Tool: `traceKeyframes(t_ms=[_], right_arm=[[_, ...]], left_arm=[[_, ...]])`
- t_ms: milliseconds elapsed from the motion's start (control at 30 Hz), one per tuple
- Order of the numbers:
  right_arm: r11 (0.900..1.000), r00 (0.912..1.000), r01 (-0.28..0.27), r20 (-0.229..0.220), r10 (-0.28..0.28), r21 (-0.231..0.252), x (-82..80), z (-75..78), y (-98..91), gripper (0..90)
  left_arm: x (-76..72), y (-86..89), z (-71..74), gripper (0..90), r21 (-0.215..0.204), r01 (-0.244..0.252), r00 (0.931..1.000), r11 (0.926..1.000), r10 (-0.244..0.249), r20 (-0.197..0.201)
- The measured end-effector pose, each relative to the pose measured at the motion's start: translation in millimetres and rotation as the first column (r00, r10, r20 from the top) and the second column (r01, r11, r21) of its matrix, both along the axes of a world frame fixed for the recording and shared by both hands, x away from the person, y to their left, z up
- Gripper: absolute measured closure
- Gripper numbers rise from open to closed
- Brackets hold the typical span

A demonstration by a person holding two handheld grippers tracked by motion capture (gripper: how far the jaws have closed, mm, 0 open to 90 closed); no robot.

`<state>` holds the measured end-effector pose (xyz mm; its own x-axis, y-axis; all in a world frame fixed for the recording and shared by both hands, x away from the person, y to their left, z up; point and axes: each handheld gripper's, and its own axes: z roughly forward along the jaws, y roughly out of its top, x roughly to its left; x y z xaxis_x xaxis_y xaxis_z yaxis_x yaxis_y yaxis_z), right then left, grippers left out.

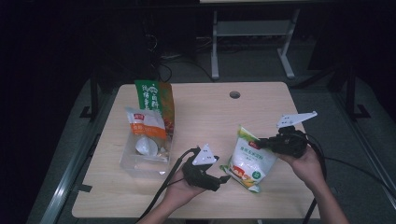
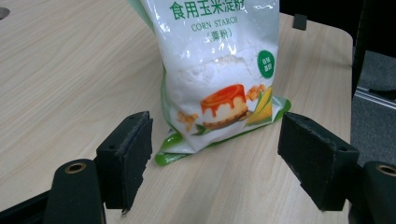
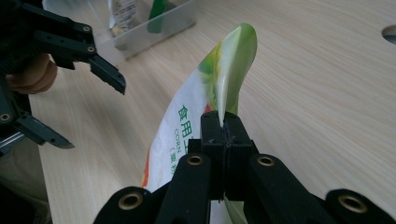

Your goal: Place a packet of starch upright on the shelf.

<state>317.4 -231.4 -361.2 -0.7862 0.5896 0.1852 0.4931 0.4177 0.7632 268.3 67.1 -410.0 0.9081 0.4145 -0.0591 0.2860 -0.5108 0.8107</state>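
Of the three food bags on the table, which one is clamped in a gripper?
The corn starch bag, pinched at its top edge by the right gripper; the other two stand in the clear bin.

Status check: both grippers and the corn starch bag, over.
Right gripper shut on corn starch bag, pinching its top edge. Left gripper open, fingers either side of bag's bottom, not touching. Nothing in the way.
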Motion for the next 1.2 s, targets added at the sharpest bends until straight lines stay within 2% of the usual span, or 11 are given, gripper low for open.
traceKeyframes(t_ms=[233,400,667,1000,1167,1200], right_arm=[[0.9979,0.9979,-0.064,0.014,0.064,0.005,-2.7,7.7,16.8,89.5],[0.9959,0.9957,-0.090,0.022,0.090,0.002,-3.2,10.4,25.5,89.5],[0.9887,0.9881,-0.150,0.037,0.150,0.000,-3.3,15.2,47.2,89.5],[0.9763,0.9756,-0.216,0.040,0.216,0.005,0.3,16.6,75.2,89.5],[0.9705,0.9701,-0.241,0.037,0.240,0.013,1.4,15.7,84.7,89.4],[0.9692,0.9687,-0.246,0.038,0.245,0.010,1.8,15.3,87.2,89.3]], left_arm=[[2.0,3.7,2.1,25.6,-0.010,-0.014,0.9999,0.9999,0.014,0.007],[3.4,5.6,2.9,25.6,-0.009,-0.018,0.9998,0.9998,0.018,0.011],[9.3,10.6,3.5,25.6,-0.003,-0.038,0.9990,0.9993,0.038,0.023],[18.1,17.1,1.3,26.1,0.005,-0.072,0.9973,0.9974,0.072,0.014],[22.6,22.0,0.9,32.1,-0.012,-0.074,0.9972,0.9971,0.074,-0.002],[23.3,23.2,0.6,36.1,-0.019,-0.073,0.9973,0.9972,0.073,-0.005]])
